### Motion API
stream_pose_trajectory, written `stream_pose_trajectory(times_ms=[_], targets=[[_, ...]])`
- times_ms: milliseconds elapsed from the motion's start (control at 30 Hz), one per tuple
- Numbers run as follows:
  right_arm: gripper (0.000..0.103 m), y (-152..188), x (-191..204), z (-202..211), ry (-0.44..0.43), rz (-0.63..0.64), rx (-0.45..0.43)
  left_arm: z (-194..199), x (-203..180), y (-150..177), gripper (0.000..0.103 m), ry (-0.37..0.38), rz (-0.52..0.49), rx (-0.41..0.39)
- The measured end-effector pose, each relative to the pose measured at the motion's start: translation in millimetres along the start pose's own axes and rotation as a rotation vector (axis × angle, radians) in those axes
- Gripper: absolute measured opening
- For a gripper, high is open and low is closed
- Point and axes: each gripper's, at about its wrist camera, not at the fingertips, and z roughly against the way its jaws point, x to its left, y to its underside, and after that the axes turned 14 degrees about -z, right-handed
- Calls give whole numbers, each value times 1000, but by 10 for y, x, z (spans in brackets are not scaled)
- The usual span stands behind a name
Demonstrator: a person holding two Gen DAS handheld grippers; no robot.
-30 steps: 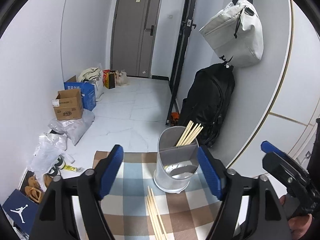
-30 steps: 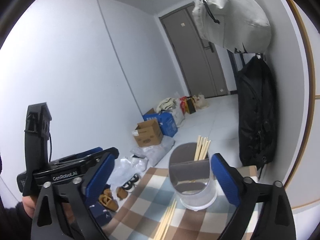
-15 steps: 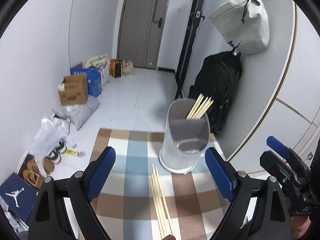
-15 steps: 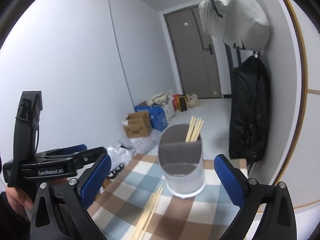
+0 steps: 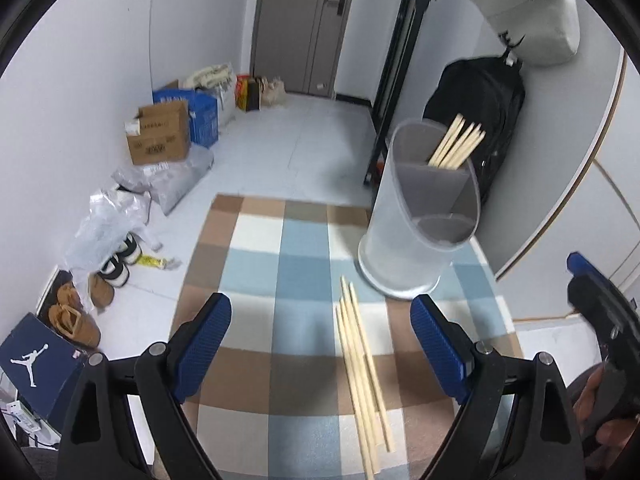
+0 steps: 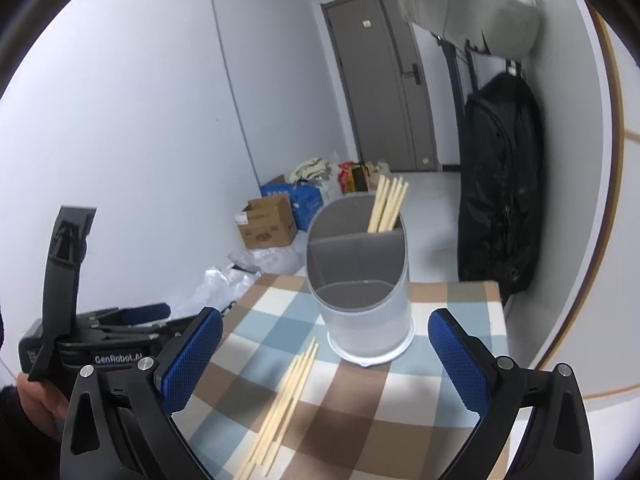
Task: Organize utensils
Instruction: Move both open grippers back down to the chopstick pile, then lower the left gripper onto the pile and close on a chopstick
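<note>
A translucent grey utensil holder (image 5: 412, 248) (image 6: 360, 320) with a divider stands on the checked tablecloth (image 5: 304, 264) (image 6: 440, 380). Several wooden chopsticks (image 5: 456, 144) (image 6: 388, 204) stick out of its rear compartment; the front compartment looks empty. A loose bundle of chopsticks (image 5: 360, 368) (image 6: 286, 396) lies flat on the cloth in front of the holder. My left gripper (image 5: 320, 302) hovers above the cloth, open and holding nothing, with the bundle just inside its right finger. My right gripper (image 6: 325, 316) is open too, with the holder and bundle ahead between its fingers.
A black backpack (image 5: 480, 108) and a white bag (image 5: 524, 20) hang on the wall right behind the holder. On the floor to the left are a cardboard box (image 5: 160, 132), plastic bags, shoes and a dark shoe box (image 5: 36, 364). The table's far edge runs just behind the holder.
Both grippers have sunk toward the table and tipped downward, so the loose chopsticks now show in full. The left jaws spread a little wider early on.
</note>
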Motion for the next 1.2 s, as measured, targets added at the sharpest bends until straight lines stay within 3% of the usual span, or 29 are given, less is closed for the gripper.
stream_pose_trajectory(times_ms=[133,200,600,833,1200], targets=[[103,24,-88,-126,15,-27,38,-263,1,117,88,-13,-20,128],[103,31,-118,-195,3,-38,64,-371,8,169,88,18,-10,181],[103,56,-148,-524,-23,-39,136,-629,-10,243,87,11,-21,282],[96,59,-156,-619,-33,-30,159,-833,-87,242,73,18,-53,350],[96,-41,-276,-652,-59,-80,162,-940,-90,239,72,-4,-36,400]])
